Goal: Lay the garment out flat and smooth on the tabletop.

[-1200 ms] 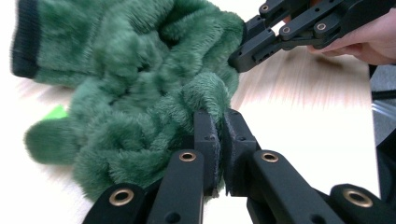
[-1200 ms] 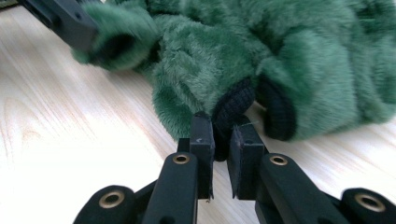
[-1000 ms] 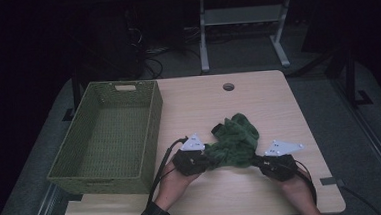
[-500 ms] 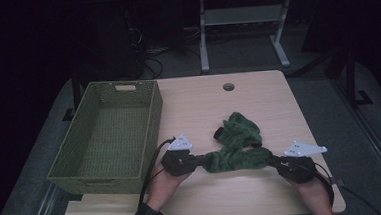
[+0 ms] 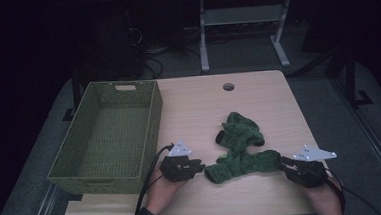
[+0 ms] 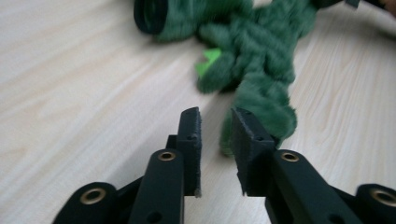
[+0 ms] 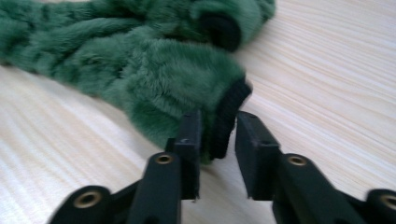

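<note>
Lying limp near the table's (image 5: 257,83) front edge, the green knitted garment (image 5: 241,152) looks soft, light; both grippers, left (image 5: 194,166) and right (image 5: 288,165), have just been opening, released; regrasp the ribbed cuff (image 7: 229,119).

One green fuzzy garment (image 5: 241,149), maybe two tangled; one woven basket (image 5: 105,137); two tongs: left tongs (image 5: 198,166), right tongs (image 5: 285,163)
</note>
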`<state>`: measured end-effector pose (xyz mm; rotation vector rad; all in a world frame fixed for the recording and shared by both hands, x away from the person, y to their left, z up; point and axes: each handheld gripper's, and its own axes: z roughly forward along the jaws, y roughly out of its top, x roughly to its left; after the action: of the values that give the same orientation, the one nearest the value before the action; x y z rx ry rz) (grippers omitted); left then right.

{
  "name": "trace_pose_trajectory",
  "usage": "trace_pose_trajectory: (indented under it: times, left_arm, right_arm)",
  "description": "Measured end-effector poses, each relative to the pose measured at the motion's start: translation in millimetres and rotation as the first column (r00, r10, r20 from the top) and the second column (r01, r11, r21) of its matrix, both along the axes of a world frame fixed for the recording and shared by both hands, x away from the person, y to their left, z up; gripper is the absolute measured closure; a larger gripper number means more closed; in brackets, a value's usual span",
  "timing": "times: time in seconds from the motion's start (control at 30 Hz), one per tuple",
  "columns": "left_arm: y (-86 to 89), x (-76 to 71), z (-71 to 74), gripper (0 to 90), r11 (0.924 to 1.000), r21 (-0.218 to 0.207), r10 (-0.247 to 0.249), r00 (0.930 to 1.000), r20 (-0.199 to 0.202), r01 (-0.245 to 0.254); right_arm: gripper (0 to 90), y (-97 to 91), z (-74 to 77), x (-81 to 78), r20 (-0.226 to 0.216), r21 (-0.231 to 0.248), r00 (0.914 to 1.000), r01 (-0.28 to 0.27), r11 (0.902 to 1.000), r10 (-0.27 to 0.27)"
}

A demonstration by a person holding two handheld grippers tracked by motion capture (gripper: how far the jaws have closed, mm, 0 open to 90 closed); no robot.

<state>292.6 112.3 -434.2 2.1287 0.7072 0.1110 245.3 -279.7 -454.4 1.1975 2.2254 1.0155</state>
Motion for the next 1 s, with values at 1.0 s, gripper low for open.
trace_pose_trajectory:
  times: [1.0]
  left_arm:
    - [-29.2,5.5,-29.9,89.7,0.9886,0.114,-0.087,0.991,-0.101,0.098]
  right_arm:
    - [89.8,28.1,-12.0,29.0,-0.132,-0.043,0.9774,-0.172,0.9842,0.165]
